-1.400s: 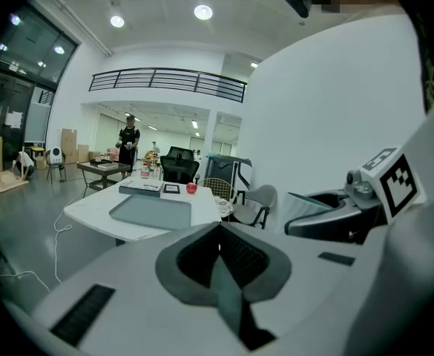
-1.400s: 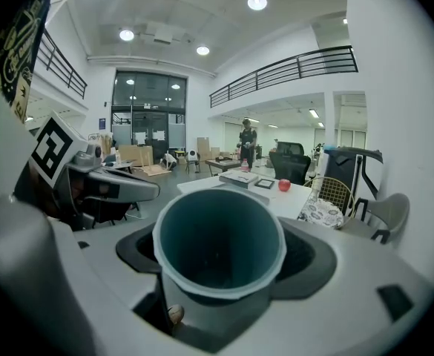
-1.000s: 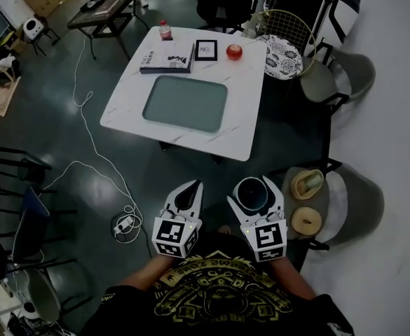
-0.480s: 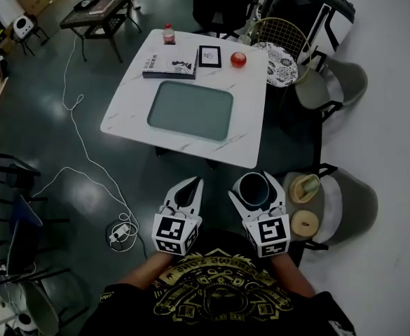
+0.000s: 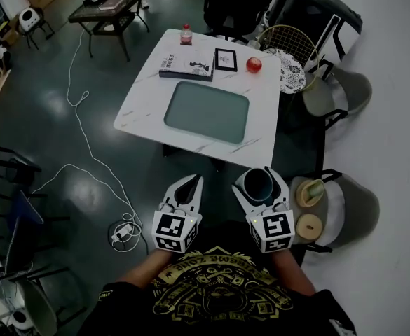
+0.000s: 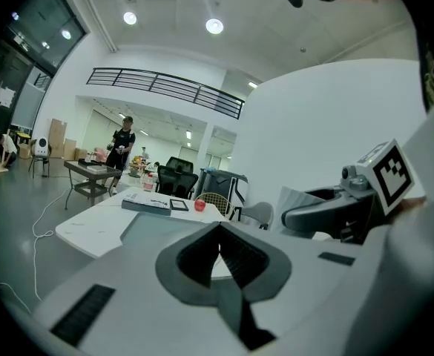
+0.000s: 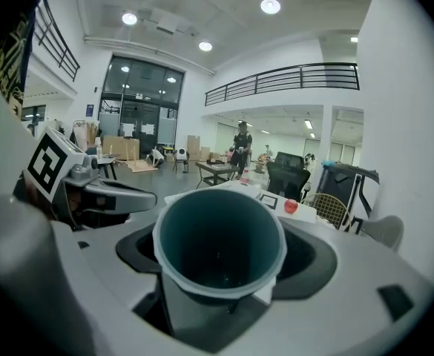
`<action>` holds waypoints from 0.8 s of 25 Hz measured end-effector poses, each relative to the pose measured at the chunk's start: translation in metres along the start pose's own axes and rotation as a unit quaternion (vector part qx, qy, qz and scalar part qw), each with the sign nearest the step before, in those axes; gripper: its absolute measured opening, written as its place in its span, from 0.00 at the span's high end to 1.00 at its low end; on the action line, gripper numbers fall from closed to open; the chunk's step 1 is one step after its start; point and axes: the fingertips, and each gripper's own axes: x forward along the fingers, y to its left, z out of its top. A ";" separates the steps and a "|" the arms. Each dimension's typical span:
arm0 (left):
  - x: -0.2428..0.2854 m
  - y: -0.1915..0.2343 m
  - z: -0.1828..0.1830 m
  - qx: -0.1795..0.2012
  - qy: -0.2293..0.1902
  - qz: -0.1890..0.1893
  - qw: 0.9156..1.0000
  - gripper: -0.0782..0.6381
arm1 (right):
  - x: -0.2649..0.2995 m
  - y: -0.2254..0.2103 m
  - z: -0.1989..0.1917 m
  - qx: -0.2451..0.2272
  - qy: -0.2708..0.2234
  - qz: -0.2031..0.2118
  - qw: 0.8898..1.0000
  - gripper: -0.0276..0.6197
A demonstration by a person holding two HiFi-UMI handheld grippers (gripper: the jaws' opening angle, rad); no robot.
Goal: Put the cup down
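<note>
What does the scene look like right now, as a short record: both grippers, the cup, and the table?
left gripper: jaws together, nothing between them
right gripper: jaws closed on the cup
cup: dark teal, upright, looks empty, held in the air short of the table
table: white, ahead of the person
on table: grey tray, book, small frame, red round thing, bottle

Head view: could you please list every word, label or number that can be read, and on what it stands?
Nothing reads with certainty.
Shirt: gold lettering, too blurred to read.
Book: cover print too small.
Bottle: label too small.
</note>
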 end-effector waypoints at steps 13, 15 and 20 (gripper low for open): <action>-0.016 0.022 0.004 0.007 -0.010 0.025 1.000 0.88 | 0.016 0.017 0.009 -0.012 0.002 0.019 1.000 0.36; -0.015 0.026 0.004 0.004 -0.009 0.032 0.999 0.88 | 0.021 0.016 0.012 -0.013 0.001 0.022 1.000 0.36; -0.005 0.033 0.011 0.004 -0.008 0.048 0.999 0.88 | 0.036 0.010 0.015 -0.014 -0.002 0.043 0.999 0.36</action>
